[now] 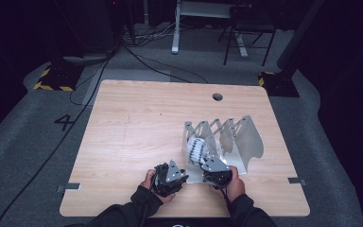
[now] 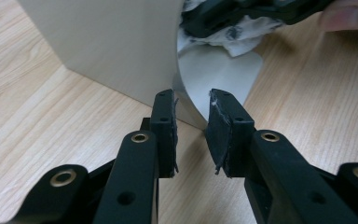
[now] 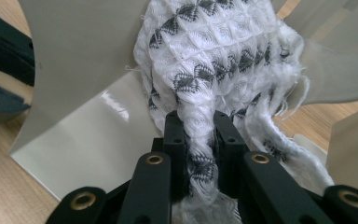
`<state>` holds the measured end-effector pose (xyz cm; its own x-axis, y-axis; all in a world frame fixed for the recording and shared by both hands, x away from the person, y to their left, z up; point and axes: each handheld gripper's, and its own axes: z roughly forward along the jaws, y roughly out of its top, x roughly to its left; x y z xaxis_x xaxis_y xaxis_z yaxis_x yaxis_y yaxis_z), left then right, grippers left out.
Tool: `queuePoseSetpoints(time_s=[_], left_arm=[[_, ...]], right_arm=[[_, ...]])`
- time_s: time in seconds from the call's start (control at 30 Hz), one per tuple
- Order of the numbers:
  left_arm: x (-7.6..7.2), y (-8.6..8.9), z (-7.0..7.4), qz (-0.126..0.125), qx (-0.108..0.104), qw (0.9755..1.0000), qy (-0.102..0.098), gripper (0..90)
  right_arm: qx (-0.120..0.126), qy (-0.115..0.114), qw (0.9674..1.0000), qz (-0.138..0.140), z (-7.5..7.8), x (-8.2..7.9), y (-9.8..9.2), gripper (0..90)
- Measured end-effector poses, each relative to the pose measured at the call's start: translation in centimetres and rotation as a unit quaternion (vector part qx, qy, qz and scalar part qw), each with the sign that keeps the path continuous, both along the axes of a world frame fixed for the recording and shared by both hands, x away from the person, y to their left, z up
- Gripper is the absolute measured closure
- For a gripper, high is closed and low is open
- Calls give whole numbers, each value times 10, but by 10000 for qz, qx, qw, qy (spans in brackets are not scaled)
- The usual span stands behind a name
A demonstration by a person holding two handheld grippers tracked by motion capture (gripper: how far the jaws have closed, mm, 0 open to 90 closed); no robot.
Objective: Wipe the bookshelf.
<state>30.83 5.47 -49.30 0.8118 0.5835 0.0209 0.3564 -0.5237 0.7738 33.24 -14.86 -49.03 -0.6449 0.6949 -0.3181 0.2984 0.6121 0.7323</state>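
A white rack [image 1: 238, 139] with several upright dividers stands on the right half of the wooden table [image 1: 137, 127]. A white cloth [image 1: 196, 150] with a black pattern sits bunched in its nearest slot. My right gripper [image 3: 198, 123] is shut on a fold of that cloth [image 3: 219, 51], between two rack plates [image 3: 84, 51]. My left gripper [image 2: 192, 105] rests low on the table at the rack's near corner. Its jaws stand apart, with the curved plate edge [image 2: 186, 93] at their tips. In the high view, the left gripper [image 1: 182, 177] and right gripper [image 1: 205, 161] are side by side.
A round cable hole [image 1: 217, 96] lies near the table's far edge. The table's left half is bare wood. Beyond the table, cables [image 1: 156, 71] run over the grey floor, with desk legs [image 1: 176, 28] and a chair [image 1: 246, 33] farther back.
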Motion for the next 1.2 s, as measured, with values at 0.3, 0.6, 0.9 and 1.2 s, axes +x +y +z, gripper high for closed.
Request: queuePoseSetpoints(time_s=[0.3, 0.6, 0.9, 1.2], left_arm=[[0, 6, 4, -156, 32, 9998, -121, 620], [9, 20, 2, -159, 450, 9989, 37, 405], [14, 52, 1, -115, 625, 9975, 305, 318], [11, 88, -9, -262, 443, 9973, 517, 206]], right_arm=[[32, 160, 9995, 257, -8, 5, -2, 784], [76, 636, 9938, 905, 0, 2, -1, 784], [-26, 785, 9911, 1075, 2, -7, 5, 783], [32, 382, 9947, 959, 6, -7, 9, 787]])
